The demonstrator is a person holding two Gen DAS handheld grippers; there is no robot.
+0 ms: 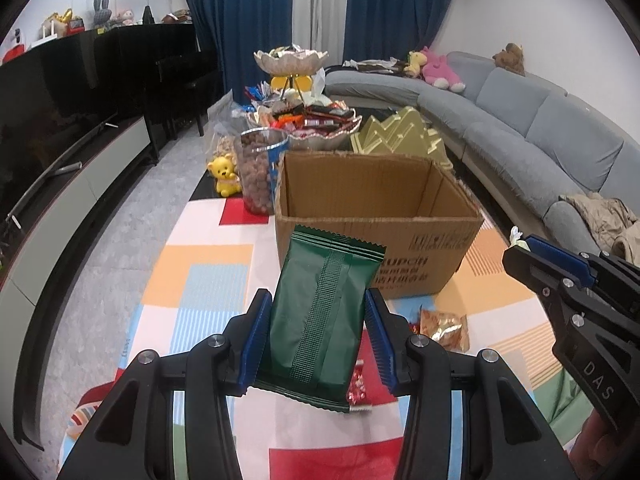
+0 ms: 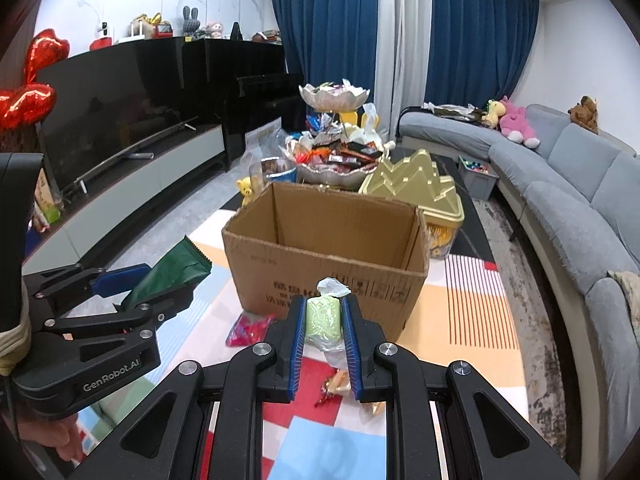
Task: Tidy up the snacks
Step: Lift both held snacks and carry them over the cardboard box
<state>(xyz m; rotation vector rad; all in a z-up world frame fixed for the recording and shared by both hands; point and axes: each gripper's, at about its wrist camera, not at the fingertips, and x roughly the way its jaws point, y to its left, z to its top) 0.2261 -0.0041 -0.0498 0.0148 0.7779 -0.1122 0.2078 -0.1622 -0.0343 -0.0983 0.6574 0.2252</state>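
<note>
The green packet is a flat, matte, dark-green foil pouch with saw-toothed crimped ends and a ribbed seam running down the middle of its back. Its long axis stands nearly upright, leaning a little, with the upper crimped end pointing toward the cardboard box and the lower end hanging below the pads. The left gripper has its blue ribbed pads pressed against the packet's two long edges, jaws partly apart to the packet's width, holding it just in front of the box's near wall.

The pale green candy is a small soft lump in clear wrap, twisted at both ends. Its long axis runs along the fingers, one twist pointing at the box. The right gripper is nearly closed, pinching it in front of the box's printed near wall.

Loose wrapped sweets lie on the patterned cloth before the box; their kinds are hard to tell.
</note>
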